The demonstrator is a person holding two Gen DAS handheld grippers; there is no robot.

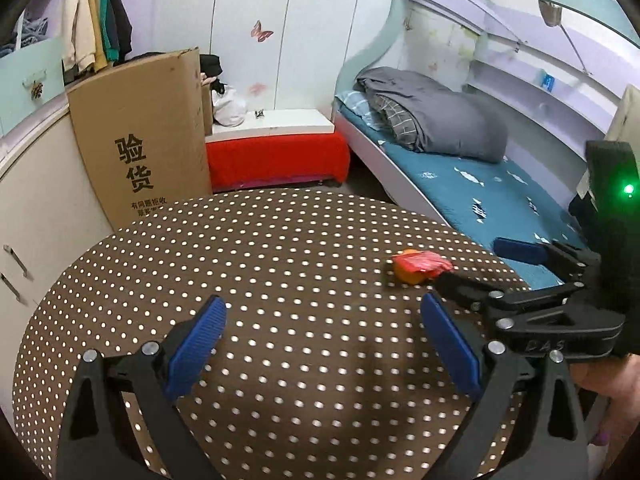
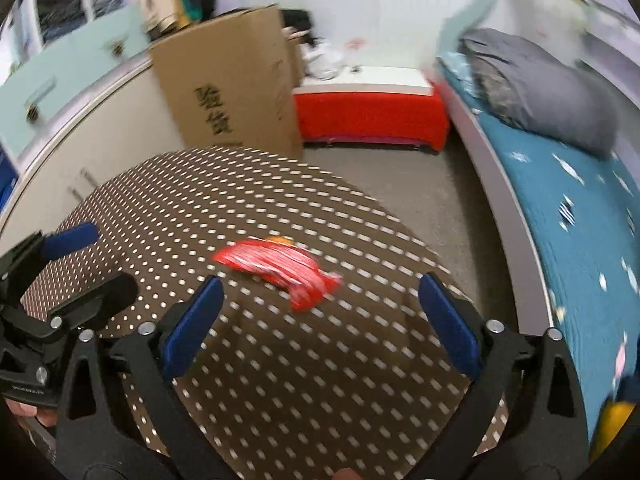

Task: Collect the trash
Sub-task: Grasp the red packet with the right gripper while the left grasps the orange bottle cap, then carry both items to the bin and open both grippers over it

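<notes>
A red crumpled wrapper (image 1: 422,262) (image 2: 280,268) lies on the round brown polka-dot table (image 1: 240,240) (image 2: 200,200), near its right edge. It rests partly over a small orange piece (image 1: 408,276) (image 2: 280,239). My right gripper (image 2: 320,286) (image 1: 468,262) is open, its blue pads (image 2: 448,320) wide apart. The wrapper sits just ahead of its fingertips, untouched. My left gripper (image 1: 324,302) (image 2: 114,258) is open over bare tablecloth, left of the wrapper, with nothing between its fingers.
A tall cardboard box (image 1: 148,132) stands behind the table beside a white cabinet (image 1: 32,200). A red-draped bench (image 1: 276,156) is at the back. A bed (image 1: 460,184) with a grey quilt (image 1: 440,120) runs along the right. Grey floor (image 2: 420,192) lies between.
</notes>
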